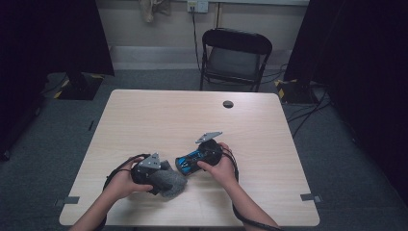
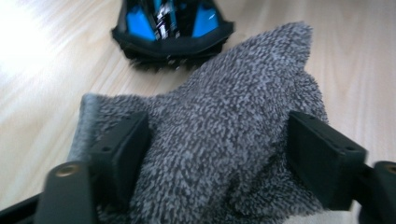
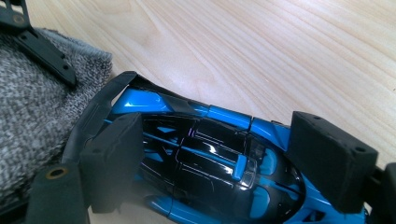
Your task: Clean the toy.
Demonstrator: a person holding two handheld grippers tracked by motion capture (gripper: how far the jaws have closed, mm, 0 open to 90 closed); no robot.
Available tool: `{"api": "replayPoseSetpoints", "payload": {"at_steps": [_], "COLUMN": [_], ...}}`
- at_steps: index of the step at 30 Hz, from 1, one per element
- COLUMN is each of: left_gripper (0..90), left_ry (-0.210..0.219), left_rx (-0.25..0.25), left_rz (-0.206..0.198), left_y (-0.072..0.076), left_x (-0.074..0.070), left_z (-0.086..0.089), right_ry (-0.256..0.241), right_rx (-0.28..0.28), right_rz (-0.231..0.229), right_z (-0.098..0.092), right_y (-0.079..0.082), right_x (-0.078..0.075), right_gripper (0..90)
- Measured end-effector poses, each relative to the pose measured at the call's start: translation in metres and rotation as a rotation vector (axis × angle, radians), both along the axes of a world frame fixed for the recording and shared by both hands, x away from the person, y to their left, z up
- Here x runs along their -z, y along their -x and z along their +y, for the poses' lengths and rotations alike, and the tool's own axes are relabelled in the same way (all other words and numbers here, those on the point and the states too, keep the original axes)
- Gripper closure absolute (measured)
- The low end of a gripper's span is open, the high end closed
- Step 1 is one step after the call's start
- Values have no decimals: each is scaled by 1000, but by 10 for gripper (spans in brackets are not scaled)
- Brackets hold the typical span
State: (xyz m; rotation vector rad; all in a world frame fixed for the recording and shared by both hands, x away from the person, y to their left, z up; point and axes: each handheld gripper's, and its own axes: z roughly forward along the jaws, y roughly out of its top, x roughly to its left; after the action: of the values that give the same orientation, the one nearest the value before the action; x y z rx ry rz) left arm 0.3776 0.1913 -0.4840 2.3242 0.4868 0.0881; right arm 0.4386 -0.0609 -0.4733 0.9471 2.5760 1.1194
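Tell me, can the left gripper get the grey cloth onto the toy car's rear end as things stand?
Probably yes. The left gripper has the grey cloth between its jaws, and the cloth's far edge already lies beside the blue and black toy car, which the right gripper straddles. Nothing lies between them.

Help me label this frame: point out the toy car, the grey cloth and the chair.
toy car (image 3: 205, 163): right gripper view, black roof.
cloth (image 2: 219, 135): left gripper view, middle of the fuzzy bunch between the jaws.
chair (image 1: 233, 61): high view, seat pad.
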Motion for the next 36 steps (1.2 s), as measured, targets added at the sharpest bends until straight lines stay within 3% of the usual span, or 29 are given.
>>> {"api": "replayPoseSetpoints", "payload": {"at_steps": [4, 6, 9, 16, 20, 23, 25, 30, 36], "left_gripper": [387, 489, 568, 628, 640, 643, 648, 650, 654], "left_ry": [-26, -25, -24, -61, -43, -53, -70, -69, -85], "left_rx": [-33, -44, -96, -145, -163, -174, -196, -257, -307], "left_rz": [6, 7, 17, -12, 6, -5, -25, -12, -24], "left_y": [-2, -4, -7, -10, -13, -14, -15, -22, -32], "left_x": [-4, -4, -6, -10, -9, -10, -11, -11, -12], "left_z": [-3, -5, -9, -18, -17, -16, -14, -7, -7], "right_ry": [-1, -6, 1, -4, -1, -3, -4, -5, -1], "right_rx": [-6, -15, -23, -22, -20, -20, -18, -18, -20], "right_rz": [-2, 1, 9, 9, 7, 5, 5, 3, 6], "right_z": [1, 3, 5, 1, 0, -1, -1, -1, -1], "right_y": [1, 1, 0, -2, -3, -3, -2, -2, -3], "right_x": [0, 0, 0, 0, 0, 0, 0, 0, 0], "right_gripper": [188, 189, 188, 190, 190, 191, 190, 191, 191]}}
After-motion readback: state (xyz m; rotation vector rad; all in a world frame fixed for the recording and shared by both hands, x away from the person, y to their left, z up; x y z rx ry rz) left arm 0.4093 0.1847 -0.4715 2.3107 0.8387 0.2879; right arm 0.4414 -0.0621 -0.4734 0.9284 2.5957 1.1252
